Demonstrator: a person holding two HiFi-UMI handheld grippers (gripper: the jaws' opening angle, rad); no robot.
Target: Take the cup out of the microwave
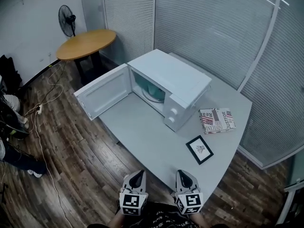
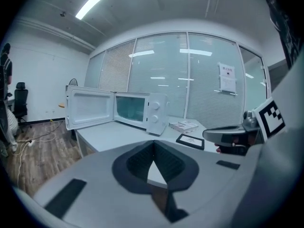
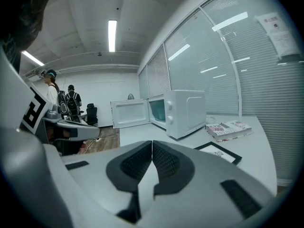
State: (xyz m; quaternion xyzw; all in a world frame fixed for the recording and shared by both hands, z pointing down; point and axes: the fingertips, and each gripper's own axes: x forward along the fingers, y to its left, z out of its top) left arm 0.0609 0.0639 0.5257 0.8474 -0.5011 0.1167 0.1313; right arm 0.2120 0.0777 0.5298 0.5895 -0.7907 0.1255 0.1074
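Observation:
A white microwave (image 1: 178,87) stands on the grey table (image 1: 142,137) with its door (image 1: 104,91) swung open to the left. In its cavity sits a teal shape, probably the cup (image 1: 151,90), its outline unclear. My left gripper (image 1: 138,174) and right gripper (image 1: 182,174) hang side by side off the table's near edge, far from the microwave, both pointing toward it. Both are shut with nothing between their pads. The left gripper view shows shut jaws (image 2: 153,144) with the microwave (image 2: 142,110) beyond them. In the right gripper view the jaws (image 3: 152,144) are likewise shut, the microwave (image 3: 183,110) ahead.
A striped book (image 1: 217,120) and a black picture frame (image 1: 199,149) lie on the table to the right of the microwave. A round wooden table (image 1: 86,43) and a fan (image 1: 67,19) stand at the back left. Cables run over the wood floor (image 1: 71,141). People stand far off (image 3: 71,99).

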